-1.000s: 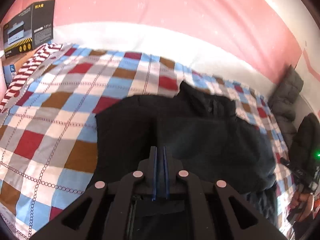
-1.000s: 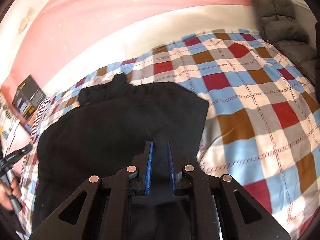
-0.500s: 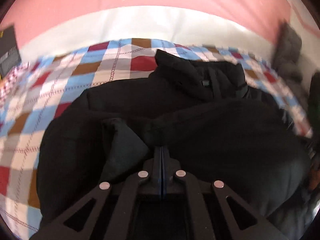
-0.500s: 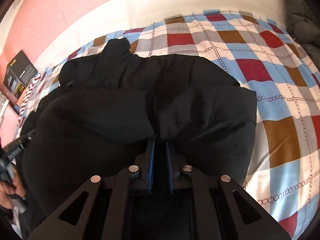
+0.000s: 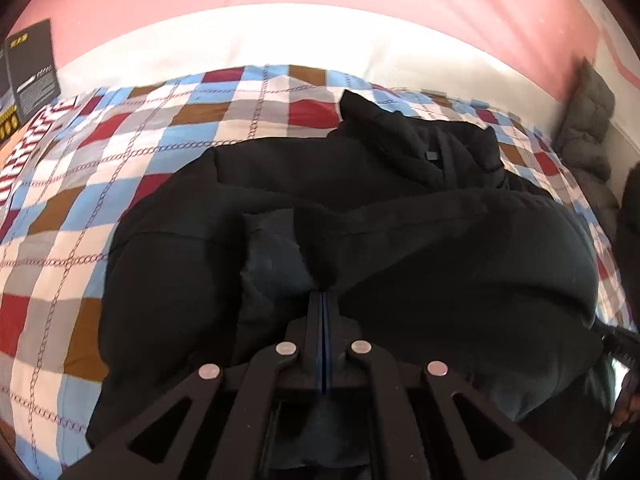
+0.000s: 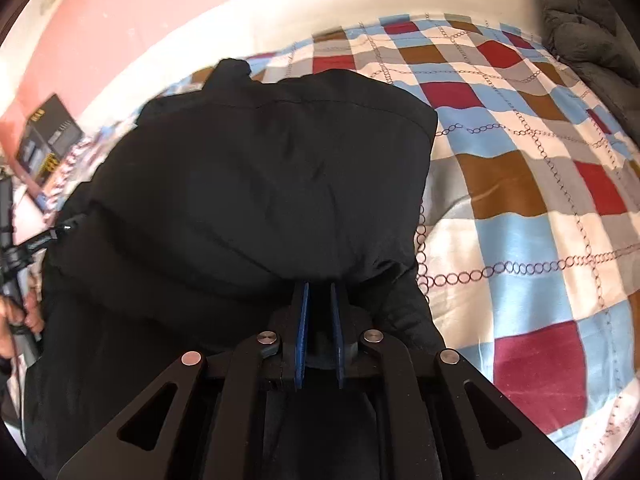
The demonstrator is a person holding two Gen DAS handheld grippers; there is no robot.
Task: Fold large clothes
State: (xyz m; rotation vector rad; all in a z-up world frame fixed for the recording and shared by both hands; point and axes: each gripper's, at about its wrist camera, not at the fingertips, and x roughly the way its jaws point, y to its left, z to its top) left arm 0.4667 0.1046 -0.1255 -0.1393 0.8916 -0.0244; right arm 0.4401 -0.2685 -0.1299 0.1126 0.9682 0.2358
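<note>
- The left gripper (image 5: pixel 323 300) is seen pinching a thin fold of the bulky black padded jacket (image 5: pixel 400 264), its blue pads pressed together
- A thicker bunch of the same jacket (image 6: pixel 260 184) is clamped by the right gripper (image 6: pixel 319 292)
- The jacket is spread on the chequered red, blue and brown bedspread (image 6: pixel 520 216), folded over on itself
- It is judged soft, puffy and springy; hem edges and seams are best gripped

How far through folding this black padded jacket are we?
Done: the black padded jacket lies on the checked bedspread, its near part doubled toward the collar. In hand: left tongs and right tongs both pinch its fabric. Left: release, then further folds.
</note>
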